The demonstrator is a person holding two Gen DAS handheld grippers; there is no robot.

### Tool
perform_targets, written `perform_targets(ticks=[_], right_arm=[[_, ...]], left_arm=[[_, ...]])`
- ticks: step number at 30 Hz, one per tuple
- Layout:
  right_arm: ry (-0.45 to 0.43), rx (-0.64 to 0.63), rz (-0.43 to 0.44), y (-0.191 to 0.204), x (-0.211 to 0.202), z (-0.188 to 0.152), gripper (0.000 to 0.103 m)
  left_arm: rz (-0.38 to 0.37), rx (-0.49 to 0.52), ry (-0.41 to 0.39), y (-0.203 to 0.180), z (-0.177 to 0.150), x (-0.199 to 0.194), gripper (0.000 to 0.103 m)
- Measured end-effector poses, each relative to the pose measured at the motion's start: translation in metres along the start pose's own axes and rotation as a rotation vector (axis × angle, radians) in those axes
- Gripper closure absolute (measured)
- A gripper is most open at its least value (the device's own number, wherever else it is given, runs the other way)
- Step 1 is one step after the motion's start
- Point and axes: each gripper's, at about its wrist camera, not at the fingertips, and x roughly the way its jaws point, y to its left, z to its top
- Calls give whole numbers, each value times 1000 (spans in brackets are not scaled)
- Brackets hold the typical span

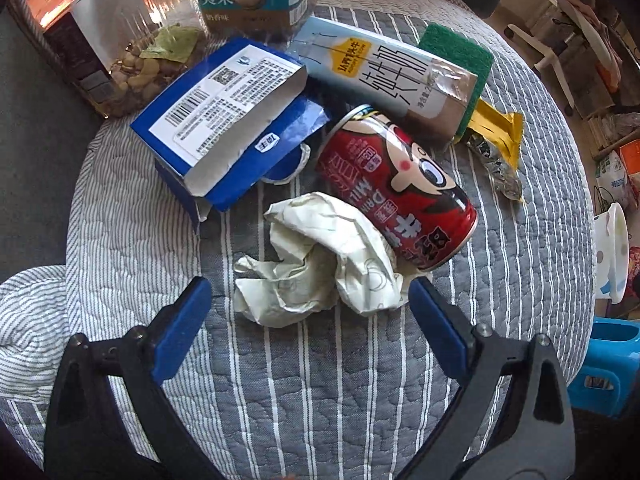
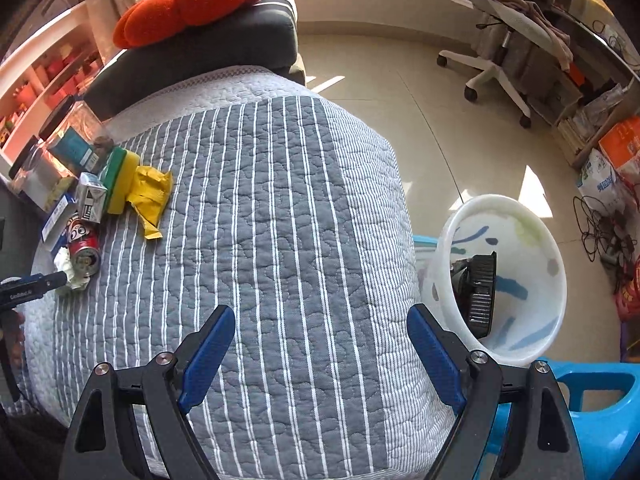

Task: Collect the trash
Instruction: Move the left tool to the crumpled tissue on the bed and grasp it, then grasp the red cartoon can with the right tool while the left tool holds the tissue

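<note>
Striped grey quilting (image 1: 320, 380) covers the seat where the rubbish lies, with tiled floor and a white office chair (image 2: 500, 40) beyond at about two o'clock in the right wrist view. Going left to right in the left wrist view: one glass jar (image 1: 120, 40) at eleven o'clock, one torn blue carton (image 1: 224, 120) at ten, one crumpled white paper (image 1: 320, 264) near the centre, one red drink can (image 1: 400, 184) lying on its side and touching the paper at one o'clock, one milk carton (image 1: 388, 76) at twelve, one green-and-yellow sponge (image 1: 456, 52) behind it, and one yellow wrapper (image 1: 496, 136) at two. The left gripper (image 1: 310, 308) hovers just short of the paper, its blue pads spread wide with nothing between them. The right gripper (image 2: 320, 340) is likewise spread wide and empty, hanging over bare quilt well apart from the pile, which sits at nine o'clock in its view. At three o'clock there, one white bin (image 2: 516, 280) rests tipped on a blue stool (image 2: 600, 408), with one dark ridged item already inside. The step in hand looks like reaching for the paper; next, the left gripper probably needs to ease forward so both pads flank the wad, then squeeze without nudging the can, which could roll.
</note>
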Motion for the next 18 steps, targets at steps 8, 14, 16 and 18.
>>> perform_targets(ticks=[8,14,16,18], right_arm=[[11,-49,4,27,11,6,14],[8,-92,32,61,20,13,14],[5,-113,50,78,24,17,14],[-2,-136,70,98,28,20,14]], left_arm=[[-96,-34,3,19,-3,3,59],[-63,-37,-57,38,-10,-28,65],[-58,-38,-72,44,-13,-36,65],[-64,-41,-85,49,-16,-45,65]])
